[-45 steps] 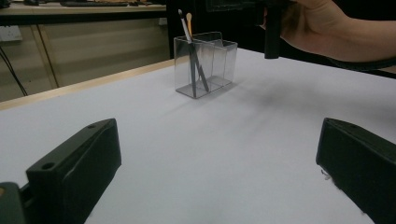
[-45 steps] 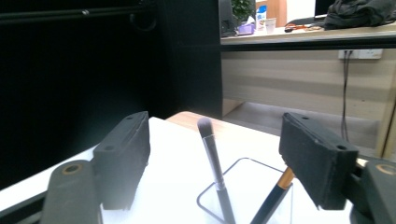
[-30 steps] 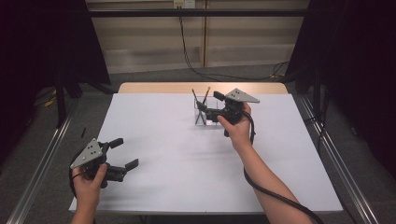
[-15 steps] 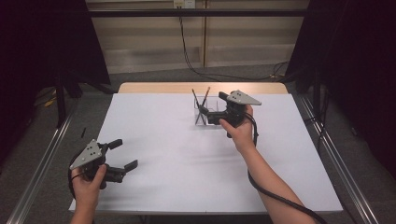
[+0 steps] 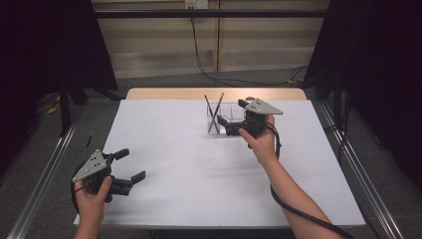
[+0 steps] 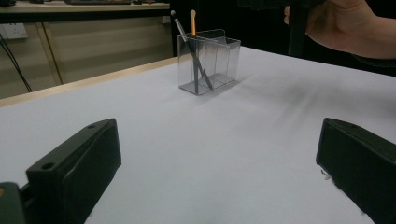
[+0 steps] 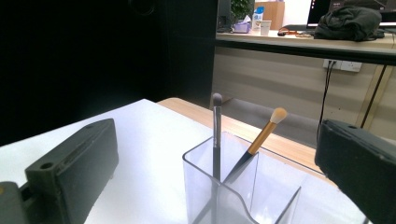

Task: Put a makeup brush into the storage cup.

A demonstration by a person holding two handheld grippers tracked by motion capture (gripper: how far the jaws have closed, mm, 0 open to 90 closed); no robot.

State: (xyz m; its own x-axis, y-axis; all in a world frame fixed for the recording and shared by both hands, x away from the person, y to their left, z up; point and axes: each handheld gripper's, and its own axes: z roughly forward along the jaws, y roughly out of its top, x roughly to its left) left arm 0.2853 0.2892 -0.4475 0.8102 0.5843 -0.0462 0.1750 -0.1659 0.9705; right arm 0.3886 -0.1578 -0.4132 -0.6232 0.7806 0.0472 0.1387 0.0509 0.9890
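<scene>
Here, left to right across the table as I see it.

Left tool (image 5: 128,166): in my left hand (image 5: 92,199) at the near left corner of the table (image 5: 164,149), low over the white surface. Its jaws stand wide apart with nothing between them; in the left gripper view only bare table lies in the gap.

Clear organizer (image 5: 222,117): a transparent box with divided compartments, upright toward the far middle of the table, well apart from the left tool.

Brushes: a grey-tipped brush (image 7: 216,135) and an orange-tipped brush (image 7: 261,137) stand in the organizer's left end compartment, leaning so that they cross each other.

Right tool (image 5: 232,117): in my right hand (image 5: 259,142), just beside the organizer's right end, pointing left at it. Its jaws are spread wide and hold nothing; in the right gripper view the organizer sits between them, and I cannot tell whether either jaw touches its wall.

Cable (image 5: 293,211): trails from the right tool back along my forearm to the near edge.
</scene>
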